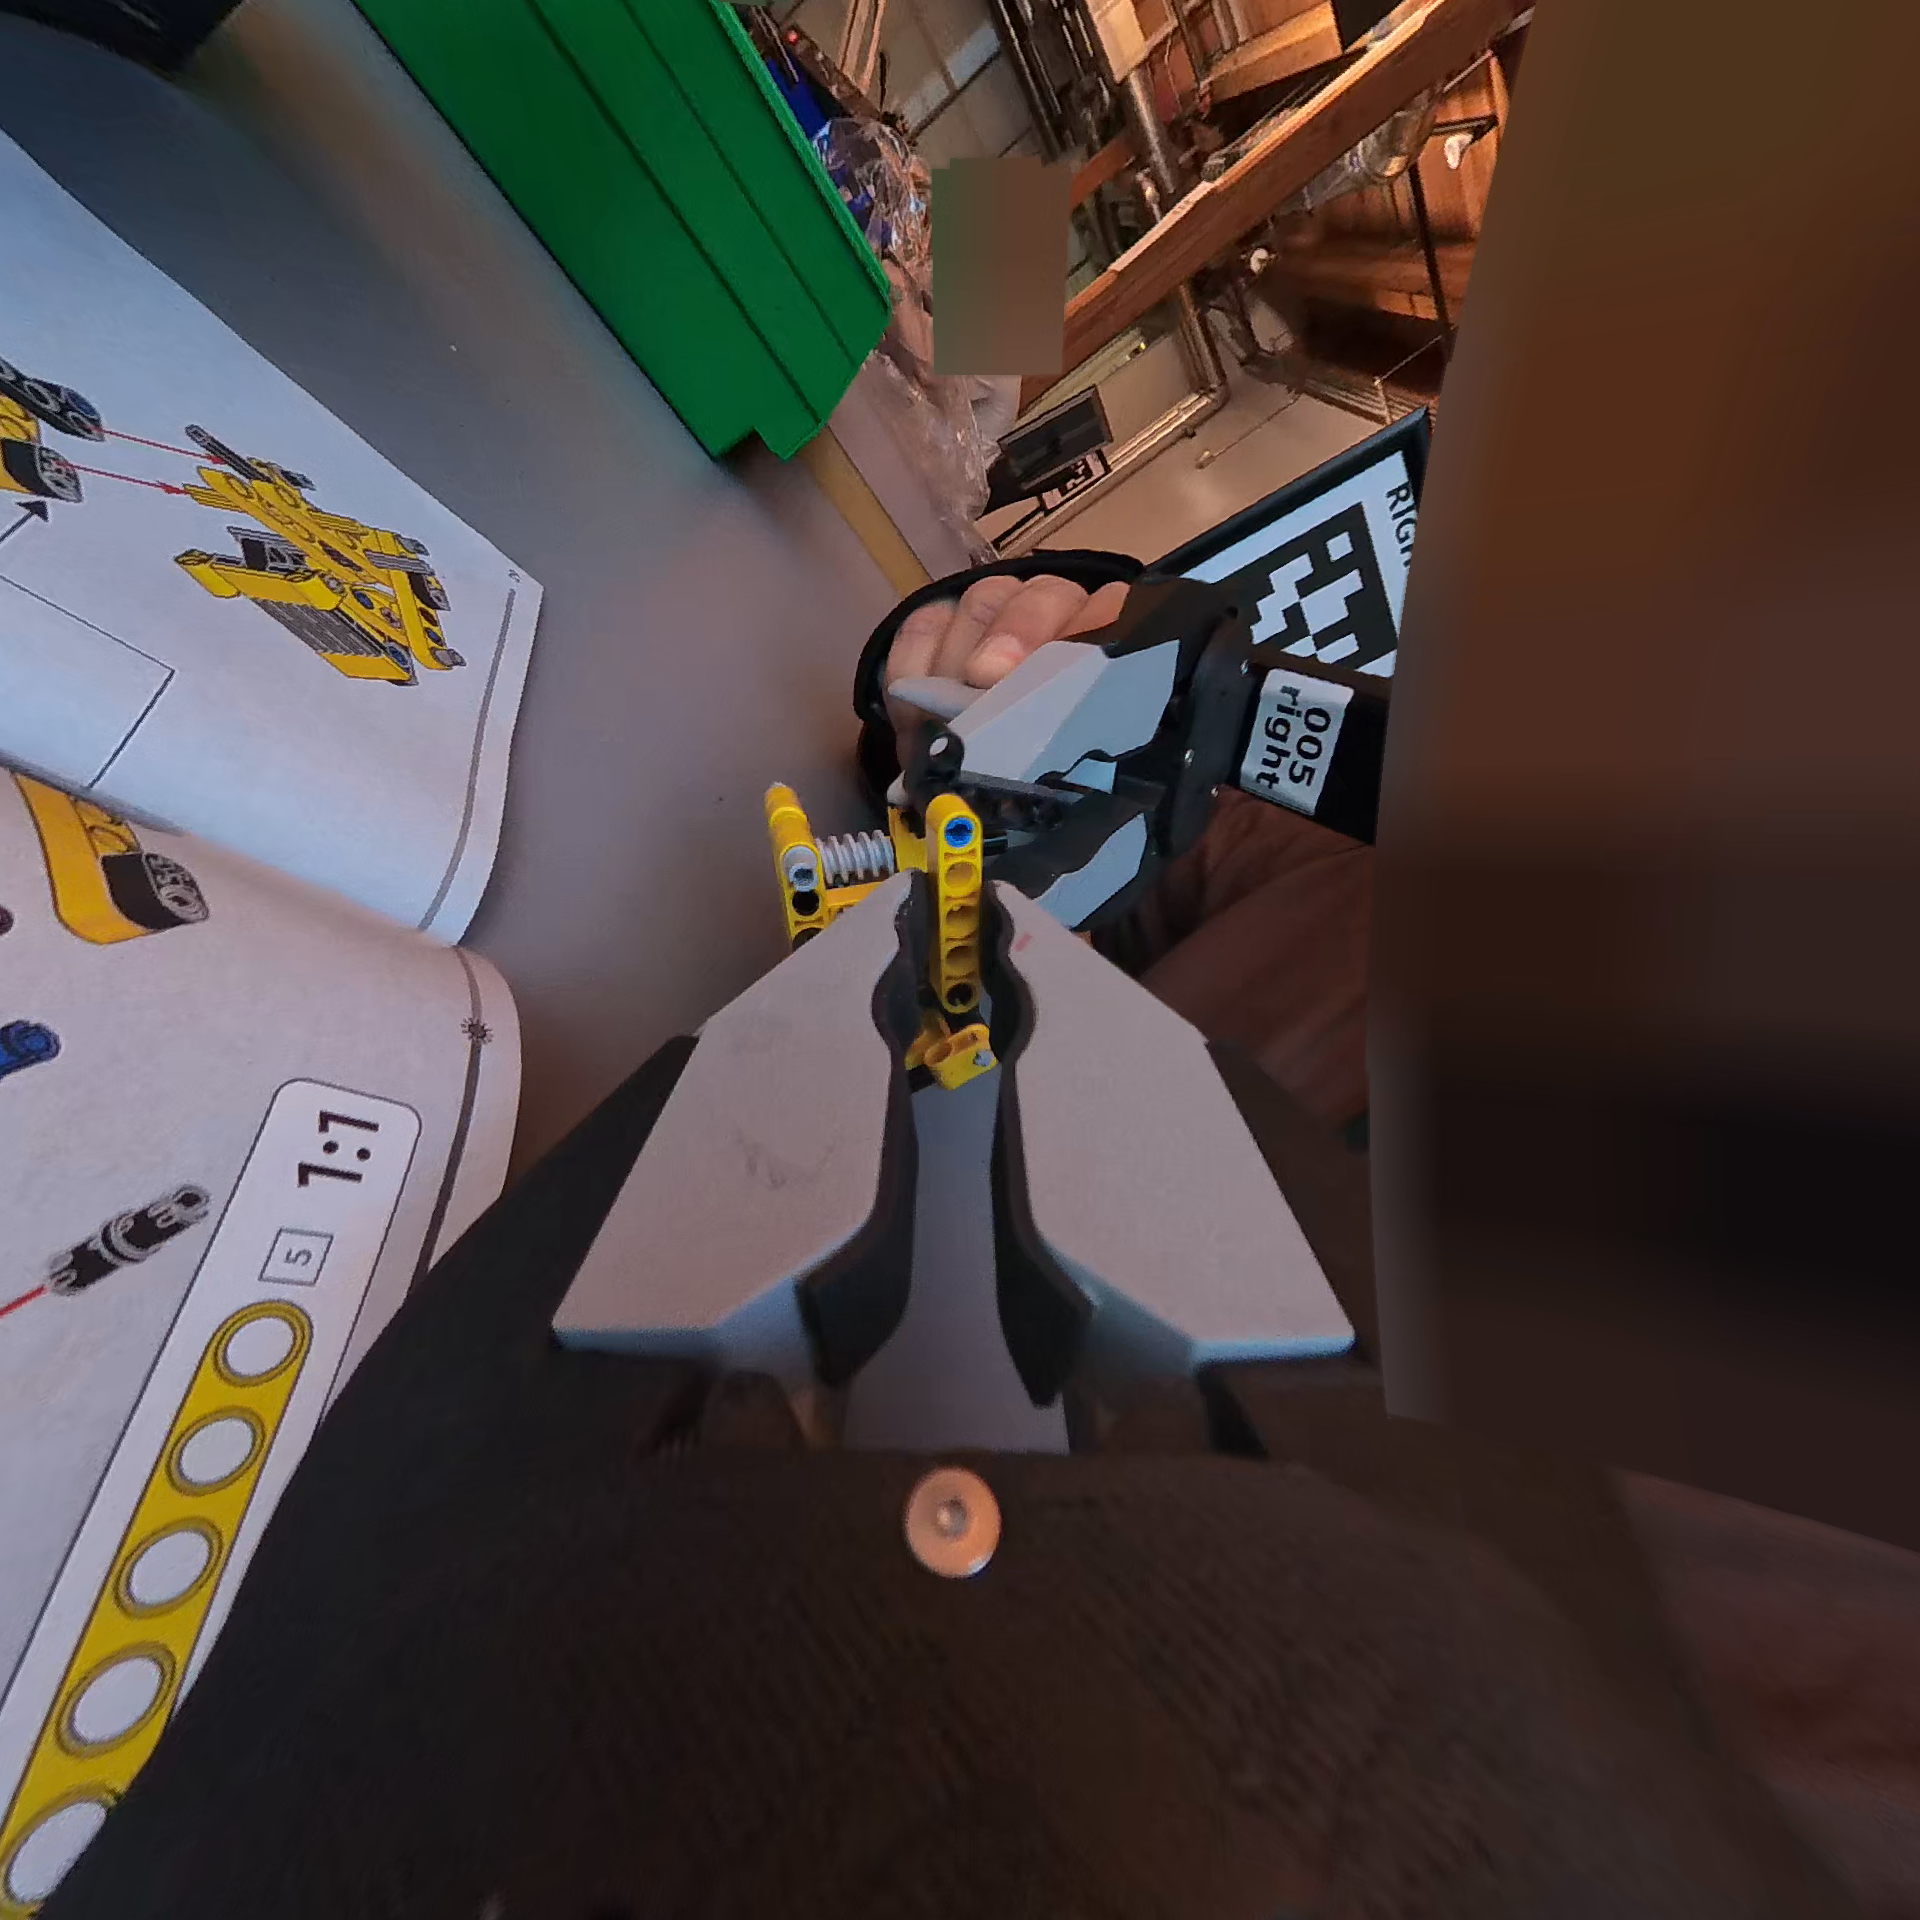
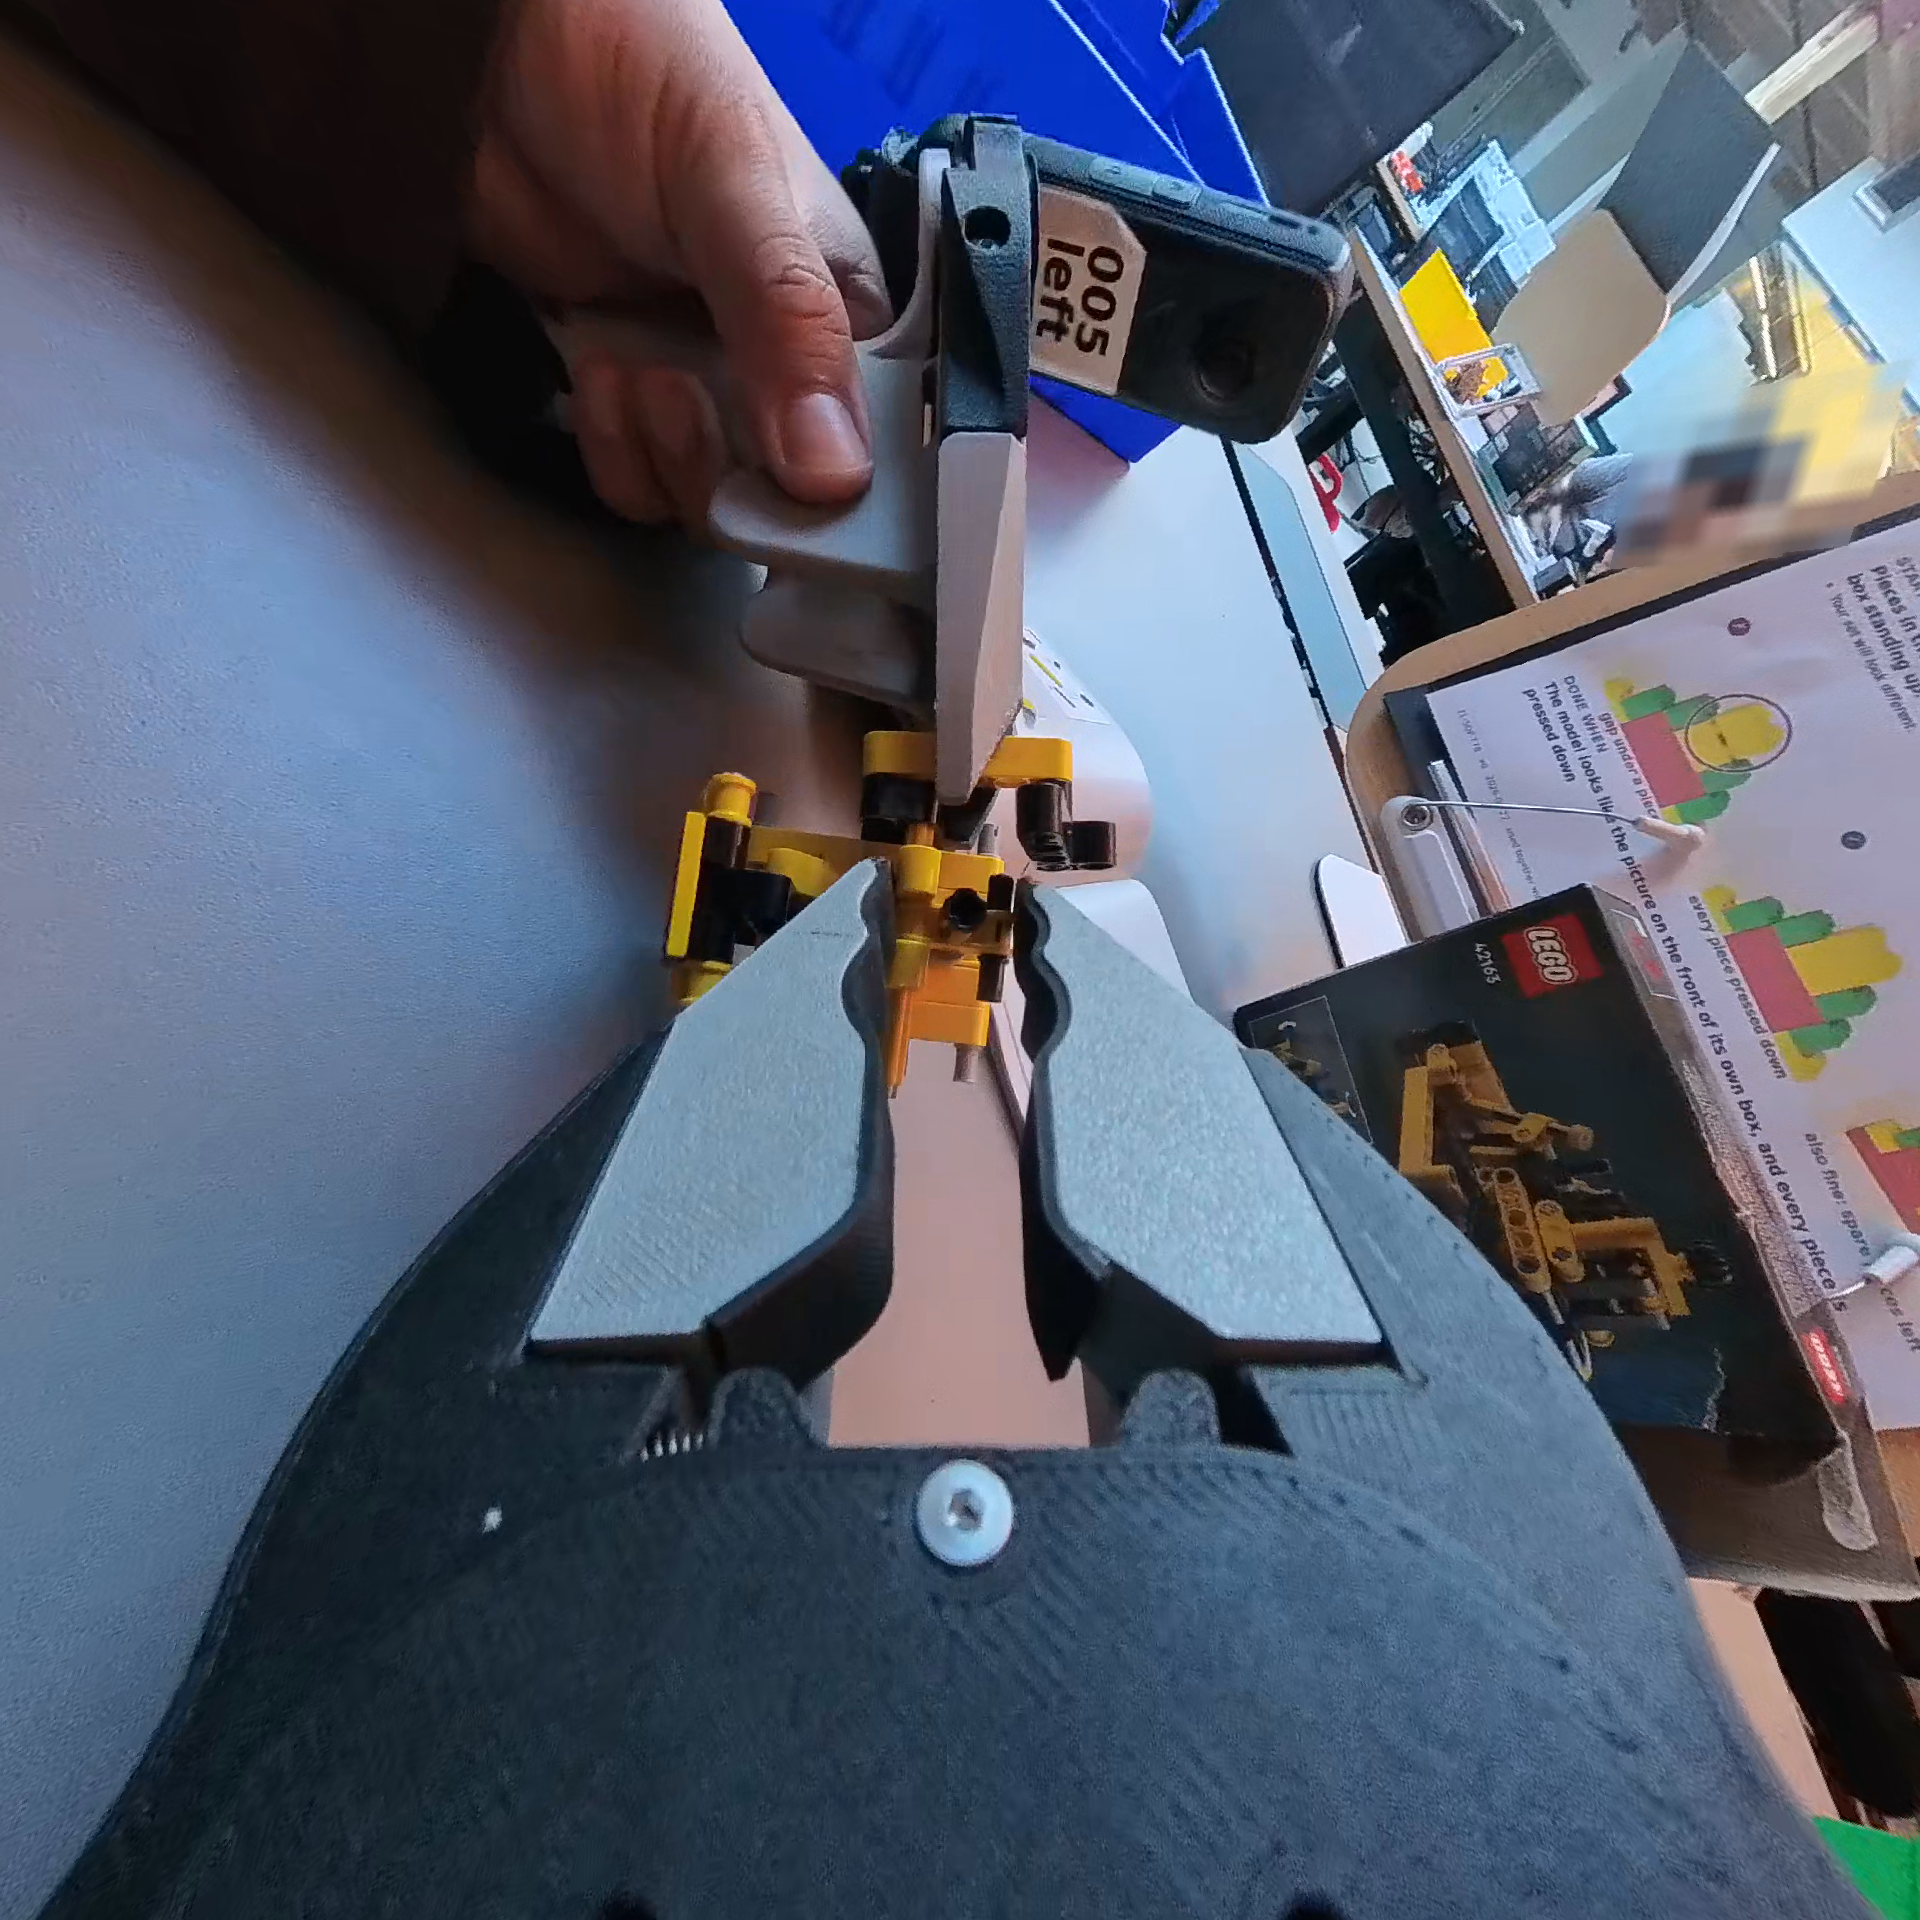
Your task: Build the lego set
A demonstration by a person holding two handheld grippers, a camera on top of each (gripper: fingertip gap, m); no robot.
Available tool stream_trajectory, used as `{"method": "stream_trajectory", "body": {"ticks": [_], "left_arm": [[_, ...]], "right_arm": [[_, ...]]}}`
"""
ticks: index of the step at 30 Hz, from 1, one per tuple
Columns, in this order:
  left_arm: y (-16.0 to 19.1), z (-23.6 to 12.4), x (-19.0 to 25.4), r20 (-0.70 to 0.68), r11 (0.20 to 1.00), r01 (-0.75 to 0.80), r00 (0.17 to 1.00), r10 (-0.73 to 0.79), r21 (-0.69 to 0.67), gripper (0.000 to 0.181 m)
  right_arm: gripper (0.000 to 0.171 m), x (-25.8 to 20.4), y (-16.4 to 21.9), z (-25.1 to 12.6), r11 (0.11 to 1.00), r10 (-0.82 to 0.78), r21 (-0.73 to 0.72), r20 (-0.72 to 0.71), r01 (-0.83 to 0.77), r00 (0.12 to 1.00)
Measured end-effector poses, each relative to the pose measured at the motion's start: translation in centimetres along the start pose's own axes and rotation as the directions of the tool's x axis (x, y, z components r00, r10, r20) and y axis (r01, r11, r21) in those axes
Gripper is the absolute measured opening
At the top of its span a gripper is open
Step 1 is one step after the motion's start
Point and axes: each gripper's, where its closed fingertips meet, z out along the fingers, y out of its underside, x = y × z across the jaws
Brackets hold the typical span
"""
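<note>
The model point(image 1: 940, 914), a small yellow and black lego build, is hanging above the grey worktop point(image 1: 644, 665), pinched from two sides. My fingers are covering much of it, so its far parts are hard to make out. My left jaws point(image 1: 954, 940) are clamping on a yellow holed beam point(image 1: 958, 904). My right jaws point(image 2: 951, 935) are closing nearly together on the model's yellow core, touching it on both sides. The manual point(image 1: 260, 727) is lying open to my left, cut off at the frame's edge. The box point(image 2: 1558, 1143) is standing nearby.
</note>
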Motion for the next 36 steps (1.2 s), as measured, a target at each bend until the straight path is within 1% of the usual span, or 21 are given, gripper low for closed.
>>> {"method": "stream_trajectory", "body": {"ticks": [3, 4, 6, 8, 12, 15, 20, 24, 30, 33, 36], "left_arm": [[0.3, 0.1, -0.2, 0.006, 1.000, 0.002, 1.000, -0.002, -0.024, 0.006], [0.5, 0.1, -0.2, 0.000, 0.999, 0.018, 1.000, -0.018, -0.041, 0.006], [0.4, 0.1, -0.2, -0.016, 0.998, 0.045, 0.999, -0.045, -0.032, 0.006], [0.3, 0.1, -0.3, 0.011, 0.999, 0.004, 1.000, -0.004, -0.040, 0.006], [0.6, -0.2, -1.0, 0.095, 0.994, -0.051, 0.994, 0.060, -0.095, 0.007], [0.4, -0.4, -0.7, 0.091, 0.996, -0.039, 0.995, 0.046, -0.080, 0.015], [1.0, 0.1, -1.1, 0.125, 0.993, -0.049, 0.990, 0.062, -0.106, 0.014], [0.7, -0.5, -1.2, 0.159, 0.991, -0.081, 0.983, 0.098, -0.109, 0.014], [0.8, -0.5, -1.1, 0.158, 0.988, -0.097, 0.981, 0.115, -0.121, 0.016], [0.5, -0.4, -1.3, 0.167, 0.989, -0.108, 0.978, 0.123, -0.100, 0.017], [0.3, -0.4, -1.5, 0.177, 0.990, -0.118, 0.975, 0.130, -0.077, 0.012]], "right_arm": [[0.019, -0.2, 0.1, 0.0, 1.000, -0.012, 0.000, 0.014, 0.012, 1.000], [0.019, -0.3, 0.1, 0.1, 1.000, -0.003, -0.001, 0.027, 0.003, 1.000], [0.020, -0.3, 0.1, 0.2, 0.999, 0.046, -0.001, 0.044, -0.046, 0.998], [0.020, -0.1, 0.2, 0.2, 0.998, 0.070, -0.004, 0.051, -0.070, 0.996], [0.020, -0.2, 0.5, 0.5, 0.999, 0.045, -0.029, 0.028, -0.044, 0.999], [0.020, -0.1, 0.6, 0.5, 0.999, 0.027, -0.042, 0.005, -0.027, 1.000], [0.020, -0.3, 0.6, 0.6, 0.998, 0.025, -0.049, 0.001, -0.025, 1.000], [0.020, 0.0, 0.9, 0.6, 0.998, -0.001, -0.066, -0.027, -0.001, 1.000], [0.020, 0.6, 1.1, 0.5, 0.997, 0.041, -0.063, -0.035, -0.043, 0.999], [0.020, 0.8, 1.2, 0.5, 0.996, 0.042, -0.072, -0.053, -0.046, 0.998], [0.020, 1.1, 0.9, 0.4, 0.996, 0.045, -0.073, -0.081, -0.051, 0.996]]}}
